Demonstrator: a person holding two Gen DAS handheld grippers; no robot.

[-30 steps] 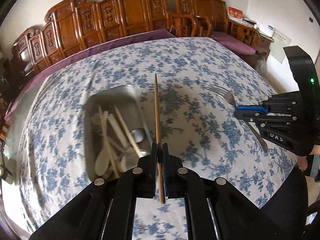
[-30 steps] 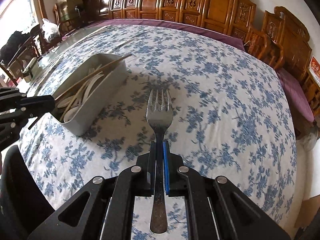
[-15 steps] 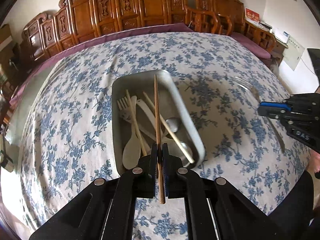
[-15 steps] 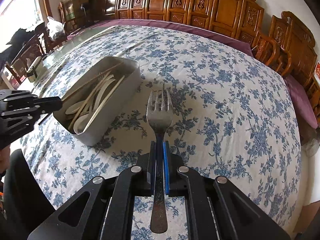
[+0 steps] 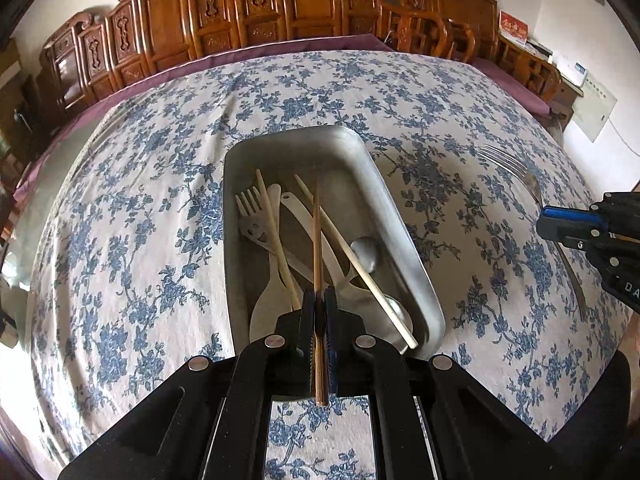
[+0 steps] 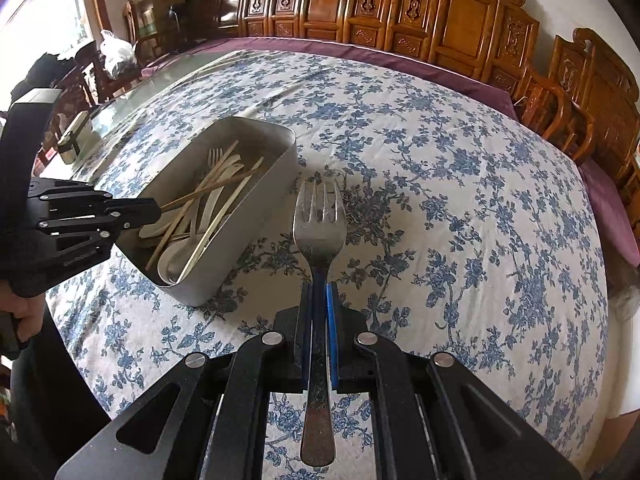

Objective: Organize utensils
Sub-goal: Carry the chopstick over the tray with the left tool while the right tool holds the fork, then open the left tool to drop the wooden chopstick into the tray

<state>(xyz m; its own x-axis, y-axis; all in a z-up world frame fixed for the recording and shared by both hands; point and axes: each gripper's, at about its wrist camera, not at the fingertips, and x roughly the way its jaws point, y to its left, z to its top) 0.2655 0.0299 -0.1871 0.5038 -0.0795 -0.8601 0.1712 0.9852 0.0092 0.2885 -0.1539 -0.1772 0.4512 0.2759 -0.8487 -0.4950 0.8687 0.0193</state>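
Observation:
My left gripper [image 5: 319, 300] is shut on a brown wooden chopstick [image 5: 317, 240] and holds it over the near end of a metal tray [image 5: 384, 200]. The tray holds pale chopsticks, a white fork, spoons and a spatula. My right gripper [image 6: 320, 296] is shut on a metal fork [image 6: 319, 216], tines pointing forward, above the tablecloth to the right of the tray [image 6: 264, 196]. The right gripper [image 5: 560, 224] with the fork [image 5: 516, 172] shows at the right edge of the left wrist view. The left gripper [image 6: 152, 208] with its chopstick [image 6: 200, 192] shows at the left of the right wrist view.
The table carries a blue-flowered white cloth [image 5: 140, 200] over a purple one. Carved wooden chairs [image 5: 248, 20] line the far side. A small metal object [image 6: 72, 140] stands on the glass top at the far left.
My left gripper has swung from right of the tray to over it and come lower, still holding the chopstick. My right gripper has moved slightly nearer the tray with the fork.

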